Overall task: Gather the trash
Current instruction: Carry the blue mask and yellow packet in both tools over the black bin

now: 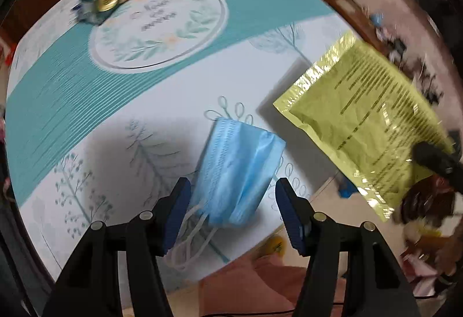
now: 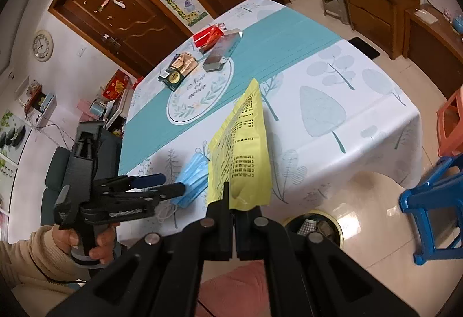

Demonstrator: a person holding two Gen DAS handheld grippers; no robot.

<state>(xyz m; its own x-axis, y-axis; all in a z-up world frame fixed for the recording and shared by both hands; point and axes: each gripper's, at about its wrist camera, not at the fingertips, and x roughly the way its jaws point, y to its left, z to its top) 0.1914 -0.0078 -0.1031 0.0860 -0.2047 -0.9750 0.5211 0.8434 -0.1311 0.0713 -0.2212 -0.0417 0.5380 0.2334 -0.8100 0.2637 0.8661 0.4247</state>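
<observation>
Right wrist view shows the table (image 2: 361, 120) under a teal-and-white cloth, and a bin (image 2: 314, 226) on the floor beside it. Above the near edge, the right gripper (image 2: 233, 201) is pressed together, pinching a yellow packet (image 2: 246, 149). The left gripper (image 1: 233, 195) is spread, its jaws opening around a blue face mask (image 1: 237, 166) lying on the cloth.

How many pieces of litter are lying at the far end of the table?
4, though some may be hidden: a red packet, a grey pouch, a tan wrapper and a dark green packet.
</observation>
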